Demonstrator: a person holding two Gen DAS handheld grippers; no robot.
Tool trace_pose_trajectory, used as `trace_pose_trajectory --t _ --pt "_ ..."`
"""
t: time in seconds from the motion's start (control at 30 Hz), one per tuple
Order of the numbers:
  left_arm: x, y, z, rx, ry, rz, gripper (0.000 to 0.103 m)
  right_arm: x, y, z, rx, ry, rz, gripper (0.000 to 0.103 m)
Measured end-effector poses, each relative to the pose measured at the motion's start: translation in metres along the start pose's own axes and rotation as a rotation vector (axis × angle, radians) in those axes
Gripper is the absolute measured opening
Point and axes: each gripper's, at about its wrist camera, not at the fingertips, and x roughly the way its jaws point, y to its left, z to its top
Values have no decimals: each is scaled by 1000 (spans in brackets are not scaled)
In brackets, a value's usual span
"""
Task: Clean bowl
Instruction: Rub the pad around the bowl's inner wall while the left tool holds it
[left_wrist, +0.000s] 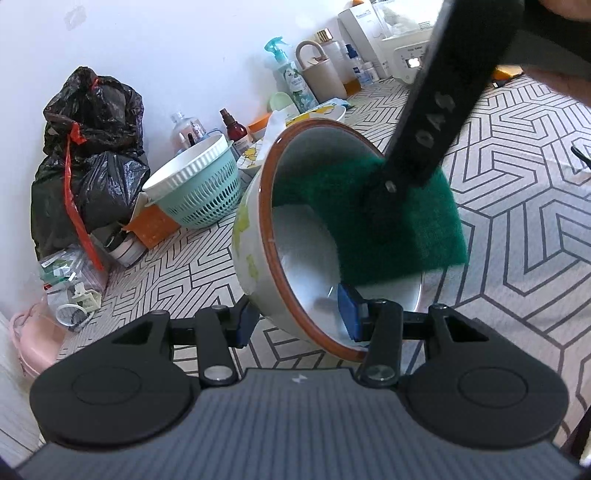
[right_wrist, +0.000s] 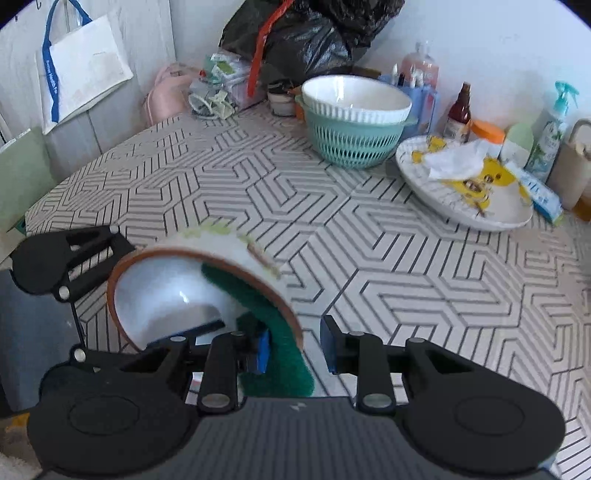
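Note:
A white bowl (left_wrist: 306, 251) with a brown rim and green-yellow pattern is held tilted on its side above the table. My left gripper (left_wrist: 299, 317) is shut on the bowl's rim, one blue pad inside and one outside. A green scouring pad (left_wrist: 417, 221) lies against the bowl's inner wall. In the right wrist view the bowl (right_wrist: 166, 291) is at lower left and the scouring pad (right_wrist: 280, 354) curves over its rim. My right gripper (right_wrist: 295, 347) has its jaws apart; its left finger presses the pad inside the bowl, its right finger is outside the rim.
The table has a geometric-patterned cloth (right_wrist: 369, 229). A white bowl in a teal colander (right_wrist: 351, 122), a plate with tissue (right_wrist: 465, 181), bottles (right_wrist: 458, 110) and black rubbish bags (left_wrist: 85, 155) stand along the wall. A white tote bag (right_wrist: 81, 62) hangs at left.

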Motion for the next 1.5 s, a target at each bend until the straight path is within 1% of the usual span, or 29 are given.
trace_pose_trajectory --t 0.27,0.47,0.57,0.8,0.87,1.0,1.07,1.13,1.3,1.5 --pt "0 -2 1 5 3 5 45 -13 16 18 -62 -31 -33 28" --pt "-1 -2 1 9 2 7 45 -17 29 23 -106 -39 -51 29" --pt "-1 -3 0 7 -1 10 45 -16 28 24 -114 -43 -40 29" --pt "-1 -4 1 -4 2 21 46 -7 9 22 -33 -36 0 29" --pt "-1 -5 1 -5 0 22 46 -4 3 21 -8 -34 11 34" --pt "-2 -6 1 3 -1 29 46 1 -8 20 36 -29 30 34" --pt "-2 -6 1 3 -1 29 46 5 -10 10 47 -26 31 35" --pt "-1 -5 2 1 -1 29 46 7 -13 7 59 -21 34 35" --pt "-1 -2 1 4 -3 26 46 12 -16 -1 75 -4 43 35" --pt "-2 -4 2 6 -3 26 46 14 -10 -5 41 14 25 34"
